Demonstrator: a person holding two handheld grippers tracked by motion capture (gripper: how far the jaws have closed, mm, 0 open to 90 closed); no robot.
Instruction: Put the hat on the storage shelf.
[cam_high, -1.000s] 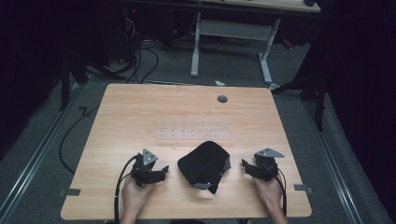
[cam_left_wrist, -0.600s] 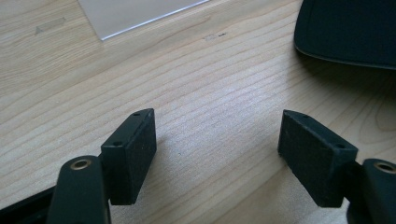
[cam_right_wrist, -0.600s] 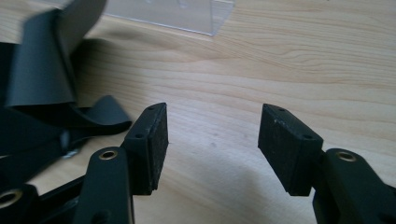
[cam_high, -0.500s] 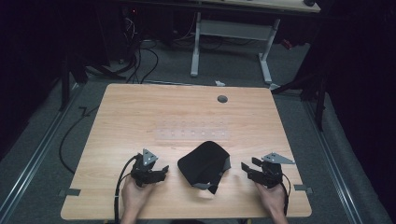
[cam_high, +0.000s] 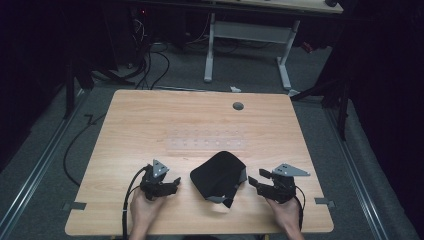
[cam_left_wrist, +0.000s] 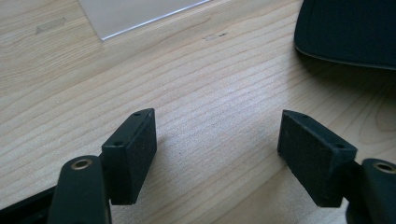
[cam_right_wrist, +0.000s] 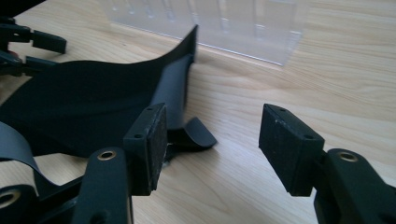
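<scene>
A black, floppy fabric piece (cam_high: 217, 176) with grey-edged flaps lies near the table's front edge; its curled edge (cam_right_wrist: 173, 84) rises in the right gripper view. My left gripper (cam_high: 172, 184) rests on the wood to its left, open, with bare table between its jaws (cam_left_wrist: 217, 154); the fabric's rim (cam_left_wrist: 350, 28) lies ahead to the right. My right gripper (cam_high: 255, 179) sits just right of the fabric. Its jaws have just been opening and stand wide (cam_right_wrist: 212, 140) with nothing between them. The left pad (cam_right_wrist: 152, 140) is next to a small black flap.
A clear plastic tray (cam_high: 205, 144) lies flat mid-table, just beyond the fabric (cam_right_wrist: 233, 28). A round grey grommet (cam_high: 238, 106) sits near the far edge. Cables (cam_high: 127, 200) trail from the left gripper. A white desk frame (cam_high: 250, 35) stands behind the wooden table (cam_high: 150, 120).
My right gripper has shifted a little and risen slightly beside the fabric's right edge. The left gripper and the fabric have stayed put.
</scene>
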